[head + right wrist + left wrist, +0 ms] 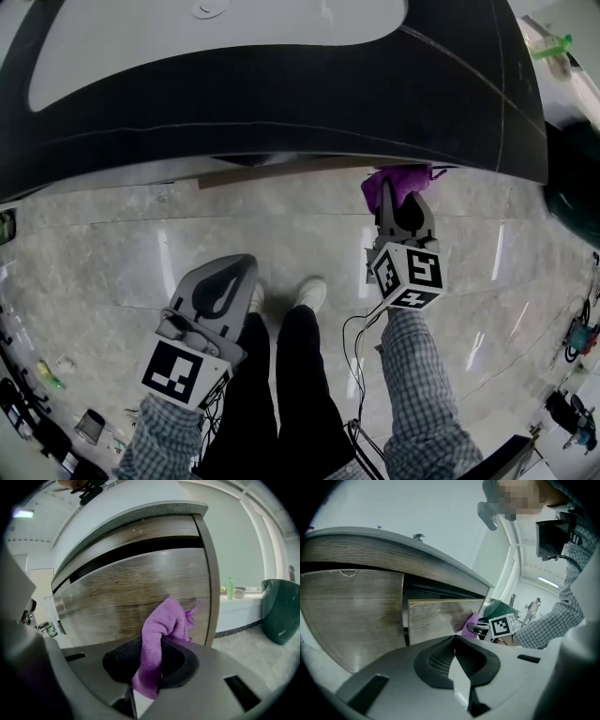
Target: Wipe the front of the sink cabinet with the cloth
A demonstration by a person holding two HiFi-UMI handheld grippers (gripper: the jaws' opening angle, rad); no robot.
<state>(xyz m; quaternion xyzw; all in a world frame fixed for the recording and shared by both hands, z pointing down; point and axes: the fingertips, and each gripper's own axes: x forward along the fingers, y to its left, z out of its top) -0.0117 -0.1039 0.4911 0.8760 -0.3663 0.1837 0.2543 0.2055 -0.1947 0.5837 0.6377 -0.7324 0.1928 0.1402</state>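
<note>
right tongs [151, 660] pinching purple cloth [166, 618] by cabinet front [126, 592] | left tongs [454, 657] pressed together, empty | green bin [280, 611] contents unseen

Washroom-type setup, prob. a mock-up in a bigger hall: white sink basin [187, 47] in dark countertop [281, 103] at far side, wood-grain cabinet [140, 592] under it, glossy stone-look tile floor [112, 253]. Green bottle [230, 588] on ledge + dark bin [280, 611] to right; loose gear [576, 337] at floor edge.
</note>
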